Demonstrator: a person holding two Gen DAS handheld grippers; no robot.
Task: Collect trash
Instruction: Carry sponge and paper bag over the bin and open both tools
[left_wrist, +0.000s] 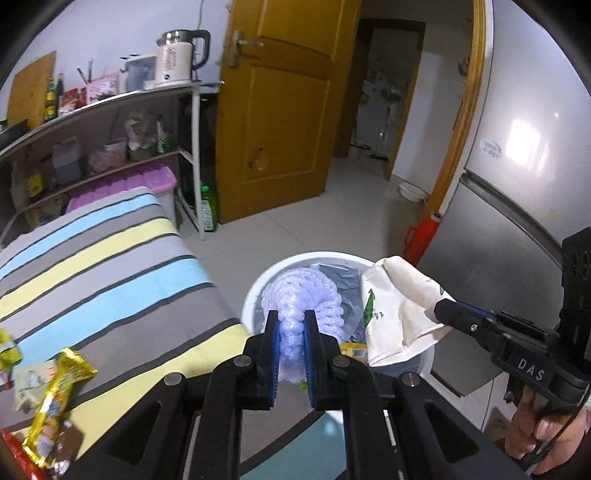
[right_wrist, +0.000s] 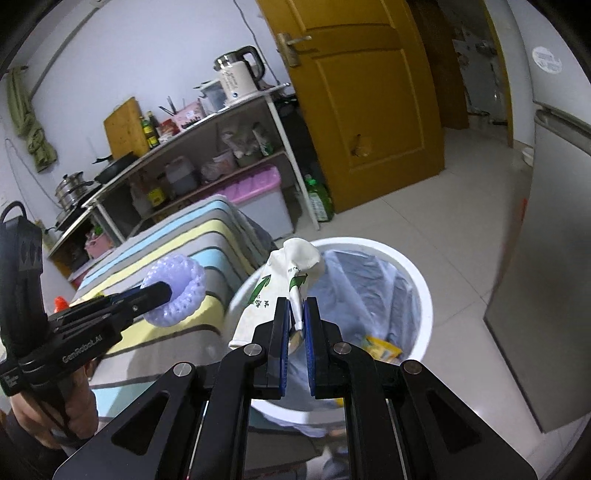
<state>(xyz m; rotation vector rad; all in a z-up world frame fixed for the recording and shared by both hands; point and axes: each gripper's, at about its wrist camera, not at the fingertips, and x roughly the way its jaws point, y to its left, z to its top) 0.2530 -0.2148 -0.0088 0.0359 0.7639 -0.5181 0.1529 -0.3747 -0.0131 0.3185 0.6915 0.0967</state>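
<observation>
Both held pieces are over or beside the white trash bin (left_wrist: 255, 295), which stands on the floor just off the corner of the tabletop covered in a striped cloth (left_wrist: 110, 258). Left gripper (left_wrist: 291, 325): jaws clenched on a pale lilac foam fruit net (left_wrist: 306, 291), pinched at its near end, the rest bulging forward over the bin's liner. Judgement: very light, soft and springy; it squashes flat under the pads and may spring back or cling when let go, so a pinch across a bunched fold suits it. Right gripper (right_wrist: 297, 314): jaws clenched on a crumpled white paper bag with green arrows (right_wrist: 284, 284), taken by a thin twisted edge, body hanging over the bin's near rim. Judgement: light, limp, creased; a grip on a fold is safer than on a single ply, which could tear or slip. A yellow wrapper (right_wrist: 382, 349) already lies in the bin. Still on the tabletop, near corner: a gold snack wrapper (left_wrist: 55, 402) and other packets, likely slick foil.
</observation>
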